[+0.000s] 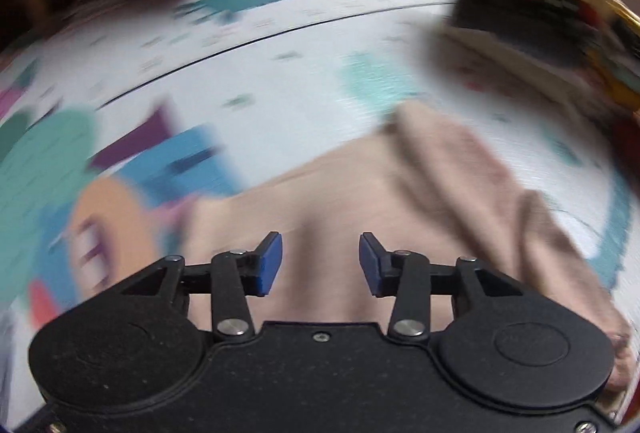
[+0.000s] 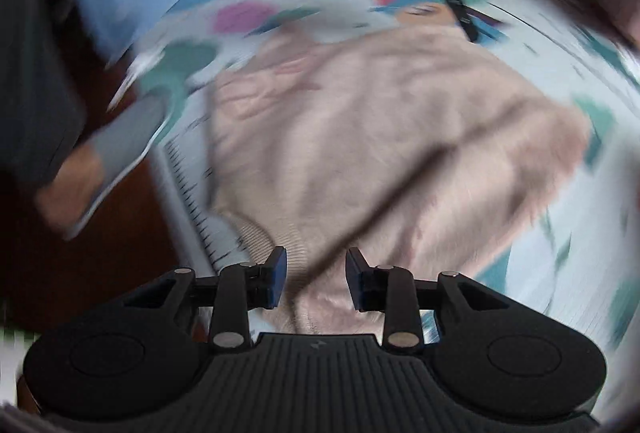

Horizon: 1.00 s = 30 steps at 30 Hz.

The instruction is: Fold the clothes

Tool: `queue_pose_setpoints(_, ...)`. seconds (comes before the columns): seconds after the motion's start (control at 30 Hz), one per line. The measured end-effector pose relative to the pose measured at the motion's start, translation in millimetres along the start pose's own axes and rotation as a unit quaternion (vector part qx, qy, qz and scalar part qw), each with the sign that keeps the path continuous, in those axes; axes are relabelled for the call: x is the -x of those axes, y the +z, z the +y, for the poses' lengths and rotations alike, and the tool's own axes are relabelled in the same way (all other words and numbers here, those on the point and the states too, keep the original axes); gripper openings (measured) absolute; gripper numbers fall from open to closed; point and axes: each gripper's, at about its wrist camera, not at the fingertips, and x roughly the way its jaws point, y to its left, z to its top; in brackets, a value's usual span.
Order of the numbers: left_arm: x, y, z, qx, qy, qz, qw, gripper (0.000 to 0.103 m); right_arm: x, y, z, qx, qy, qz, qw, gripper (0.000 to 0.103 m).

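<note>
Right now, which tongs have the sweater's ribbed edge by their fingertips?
The right tongs: the beige sweater's ribbed band lies just ahead of their left pad, by the mat's edge. The left tongs, also open, show only plain knit.

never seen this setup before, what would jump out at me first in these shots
A fuzzy beige-pink sweater fills the middle of the right wrist view, spread on a colourful cartoon-print play mat. Both the left gripper and the right gripper hover over the sweater with their blue-padded jaws apart and nothing between them. Everything is smeared by motion blur, so finer detail is hard to read.
</note>
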Motion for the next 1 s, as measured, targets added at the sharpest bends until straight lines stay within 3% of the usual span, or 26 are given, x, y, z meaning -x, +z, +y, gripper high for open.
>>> queue_pose_setpoints(0.13, 2.4, -16.5, 43.8, 0.045, 0.05, 0.035, 0.9971, 0.046, -5.7, 46.2, 35.7, 0.082, 0.019, 0.059, 0.995, 0.052)
queue_pose_setpoints(0.3, 6.5, -32.4, 72.7, 0.08, 0.069, 0.054, 0.993, 0.05, -45.9, 86.3, 88.5, 0.07, 0.019, 0.048, 0.996, 0.053)
queue_pose_setpoints(0.37, 8.7, -37.7, 77.9, 0.088, 0.067, 0.056, 0.9923, 0.051, -74.0, 100.3, 111.9, 0.046, -0.01, 0.022, 0.999, 0.053)
queue_pose_setpoints(0.43, 7.6, -42.5, 75.5, 0.086, 0.063, 0.06, 0.9925, 0.051, -106.9, 107.2, 140.3, 0.015, -0.069, -0.006, 0.997, 0.053)
queue_pose_setpoints(0.57, 5.6, -51.9, 70.6, 0.082, 0.054, 0.068, 0.9929, 0.052, -158.4, 115.2, 190.4, -0.06, -0.171, -0.034, 0.983, 0.052)
queue_pose_setpoints(0.67, 4.9, -59.7, 70.7, 0.076, 0.048, 0.073, 0.9933, 0.052, -175.3, 118.5, 210.6, -0.073, -0.199, -0.036, 0.977, 0.05)
queue_pose_setpoints(0.87, 2.8, -63.3, 78.5, 0.082, 0.046, 0.073, 0.9929, 0.053, -192.3, 131.1, 221.6, 0.014, -0.217, -0.032, 0.976, 0.054)
queue_pose_setpoints(1.0, 2.2, -62.0, 80.0, 0.087, 0.028, 0.072, 0.9932, 0.053, -192.9, 119.4, 218.0, -0.006, -0.214, -0.012, 0.977, 0.056)
